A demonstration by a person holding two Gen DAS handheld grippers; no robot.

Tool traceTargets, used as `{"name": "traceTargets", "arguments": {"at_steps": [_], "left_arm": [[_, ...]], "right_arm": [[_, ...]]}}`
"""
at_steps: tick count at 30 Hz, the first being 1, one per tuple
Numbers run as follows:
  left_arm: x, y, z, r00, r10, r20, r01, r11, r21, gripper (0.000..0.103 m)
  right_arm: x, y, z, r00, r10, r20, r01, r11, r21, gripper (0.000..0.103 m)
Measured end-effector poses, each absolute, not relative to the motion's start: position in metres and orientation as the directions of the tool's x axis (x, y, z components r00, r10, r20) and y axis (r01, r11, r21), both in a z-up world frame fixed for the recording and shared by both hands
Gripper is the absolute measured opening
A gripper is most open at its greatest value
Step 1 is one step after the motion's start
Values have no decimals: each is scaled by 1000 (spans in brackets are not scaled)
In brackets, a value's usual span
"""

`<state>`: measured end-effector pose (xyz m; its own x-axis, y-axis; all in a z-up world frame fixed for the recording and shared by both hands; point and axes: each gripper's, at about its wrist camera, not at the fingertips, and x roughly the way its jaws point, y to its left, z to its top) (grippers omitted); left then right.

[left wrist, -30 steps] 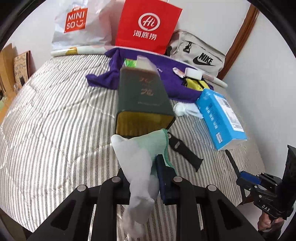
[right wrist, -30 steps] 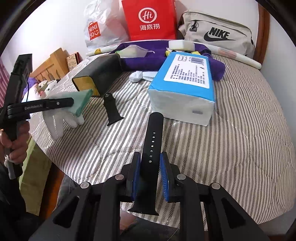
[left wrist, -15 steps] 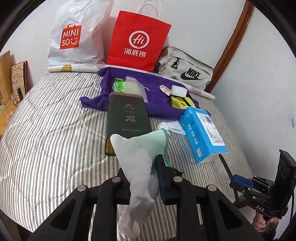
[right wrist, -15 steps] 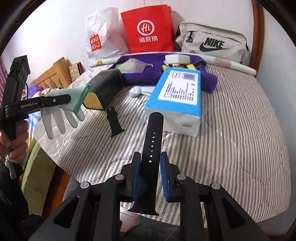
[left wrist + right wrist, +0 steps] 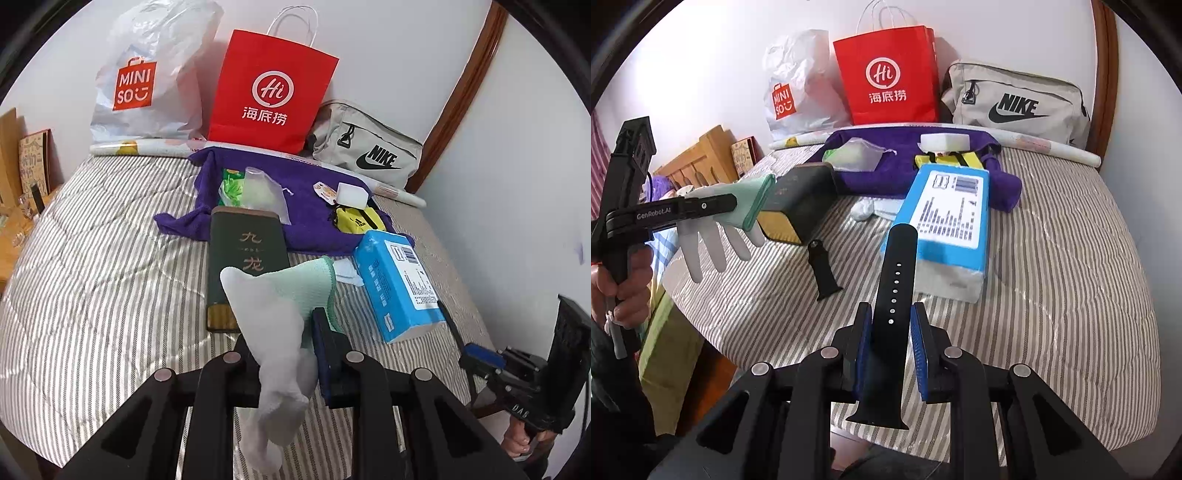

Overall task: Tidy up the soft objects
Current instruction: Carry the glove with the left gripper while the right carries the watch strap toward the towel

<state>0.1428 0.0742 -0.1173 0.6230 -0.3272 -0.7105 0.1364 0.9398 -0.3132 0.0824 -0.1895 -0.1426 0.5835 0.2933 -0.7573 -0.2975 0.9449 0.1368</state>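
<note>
Left gripper (image 5: 284,350) gripping white-and-green knit glove (image 5: 280,314) | right gripper (image 5: 888,350) clamping black perforated watch strap (image 5: 892,306) | both rising off striped bed (image 5: 1071,277); pickups done, placing pending

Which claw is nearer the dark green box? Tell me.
Left. The left claw, shut on the white glove, hangs just beside the dark green box. The right claw, shut on a black strap, sits farther back near the bed's edge.

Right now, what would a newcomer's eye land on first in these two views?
Probably the bright red paper bag standing against the wall at the bed's far edge. Next, the white and mint-green glove clamped in the left gripper, and the black perforated watch strap pinched in the right gripper.
</note>
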Motion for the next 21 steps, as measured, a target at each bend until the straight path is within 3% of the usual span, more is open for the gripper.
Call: {"name": "traceTargets", "arguments": {"at_steps": [21], "left_arm": [[194,81,-86,649,-313,-694,145,946,-290,20]], "right_arm": [[157,-176,-108,632,285,-721,-310,945,102,22]]}}
